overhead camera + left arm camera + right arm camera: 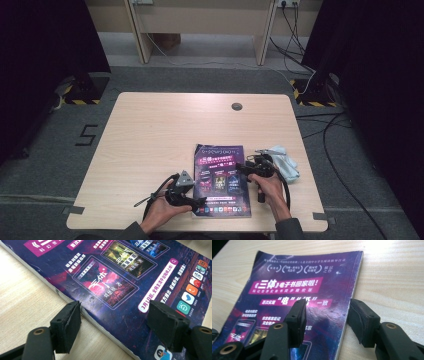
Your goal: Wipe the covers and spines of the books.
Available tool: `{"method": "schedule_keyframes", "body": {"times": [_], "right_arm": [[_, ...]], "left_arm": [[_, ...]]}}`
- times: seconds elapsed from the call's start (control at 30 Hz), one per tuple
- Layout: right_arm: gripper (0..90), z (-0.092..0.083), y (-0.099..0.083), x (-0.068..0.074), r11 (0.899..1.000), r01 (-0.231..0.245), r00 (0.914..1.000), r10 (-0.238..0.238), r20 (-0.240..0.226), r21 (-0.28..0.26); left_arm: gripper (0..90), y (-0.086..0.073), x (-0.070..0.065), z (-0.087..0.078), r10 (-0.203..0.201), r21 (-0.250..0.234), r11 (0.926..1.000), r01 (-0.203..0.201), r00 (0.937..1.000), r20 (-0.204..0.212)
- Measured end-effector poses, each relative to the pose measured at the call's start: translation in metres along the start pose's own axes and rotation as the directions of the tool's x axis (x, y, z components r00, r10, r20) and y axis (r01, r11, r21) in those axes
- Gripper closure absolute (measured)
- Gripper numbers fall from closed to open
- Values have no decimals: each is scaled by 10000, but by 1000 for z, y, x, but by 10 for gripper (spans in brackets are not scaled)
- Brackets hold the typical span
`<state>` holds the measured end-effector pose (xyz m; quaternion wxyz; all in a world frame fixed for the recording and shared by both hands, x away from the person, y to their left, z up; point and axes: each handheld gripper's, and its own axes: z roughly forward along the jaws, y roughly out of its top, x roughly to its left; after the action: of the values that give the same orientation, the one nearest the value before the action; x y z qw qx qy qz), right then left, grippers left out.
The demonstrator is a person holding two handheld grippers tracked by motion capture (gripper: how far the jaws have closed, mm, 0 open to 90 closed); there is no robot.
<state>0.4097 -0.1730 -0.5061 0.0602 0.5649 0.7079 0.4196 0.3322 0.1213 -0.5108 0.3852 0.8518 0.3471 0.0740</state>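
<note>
straddling magazine (120, 277) edges w/ both grippers' jaws apart; nothing clamped

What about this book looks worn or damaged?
The book's purple cover is creased and pitted near its left edge, beside the left gripper; its right edge by the right gripper looks scuffed white.

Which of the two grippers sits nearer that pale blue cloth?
The right gripper, at the magazine's right edge beside the cloth. The left gripper sits at the magazine's near left corner, farther off.
</note>
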Motion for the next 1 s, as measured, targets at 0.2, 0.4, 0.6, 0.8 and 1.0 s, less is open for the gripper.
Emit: {"method": "schedule_keyframes", "body": {"times": [0.2,0.4,0.6,0.8,1.0], "right_arm": [[576,-17,10,13,9969,-191,9952,118,-968,-758],[660,-22,16,24,9974,568,9914,-617,-1158,-451],[699,-17,16,32,9909,1335,9841,-1307,-1202,160],[719,-16,16,34,9820,1870,9791,-1840,-863,276],[734,-17,23,40,9668,2522,9661,-2491,-681,414]], "left_arm": [[264,-1,1,0,-190,-134,9997,188,9997,-180],[264,-1,1,1,-243,-230,9995,236,9994,-264],[264,-2,2,1,-233,-260,9994,227,9995,-230],[261,-2,3,0,-256,-292,9993,250,9995,-205],[270,-5,10,-10,-193,-241,9995,189,9997,-163]]}}
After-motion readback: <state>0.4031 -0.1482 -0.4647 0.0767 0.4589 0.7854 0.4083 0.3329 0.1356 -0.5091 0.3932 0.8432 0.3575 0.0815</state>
